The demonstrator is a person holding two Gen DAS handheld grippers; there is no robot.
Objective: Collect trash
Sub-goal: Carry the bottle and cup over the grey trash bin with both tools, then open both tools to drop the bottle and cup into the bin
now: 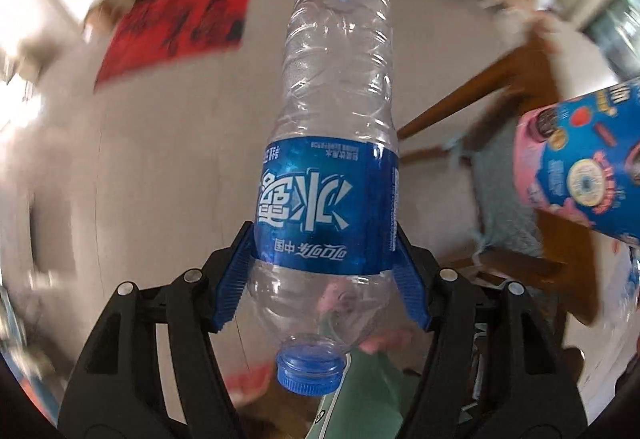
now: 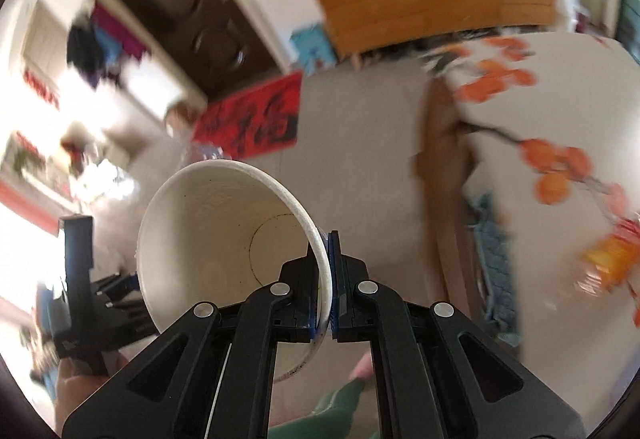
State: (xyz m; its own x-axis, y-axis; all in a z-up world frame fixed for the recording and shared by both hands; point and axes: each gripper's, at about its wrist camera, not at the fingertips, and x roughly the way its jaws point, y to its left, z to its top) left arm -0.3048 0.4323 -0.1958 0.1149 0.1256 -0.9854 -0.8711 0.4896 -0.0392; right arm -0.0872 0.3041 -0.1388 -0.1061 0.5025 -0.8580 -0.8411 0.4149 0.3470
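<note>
My left gripper [image 1: 322, 239] is shut on a clear, empty plastic water bottle [image 1: 336, 99], its blue pads pressing the sides of the blue label. The bottle's blue cap [image 1: 310, 369] points back toward the camera and its base points away. In the right wrist view, my right gripper [image 2: 330, 239] is shut on the rim and wall of a paper cup [image 2: 216, 239] with a white, stained inside. The cup's blue and pink outside [image 1: 580, 167] shows at the right edge of the left wrist view. The left gripper's black body [image 2: 78, 263] sits just left of the cup.
The room behind is smeared by motion. A red paper with black writing [image 2: 256, 119] lies on the pale floor. A wooden cabinet [image 2: 436, 7] stands at the back, a wooden chair frame [image 1: 500, 87] to the right, and a white cloth with orange flowers [image 2: 520, 111] hangs nearby.
</note>
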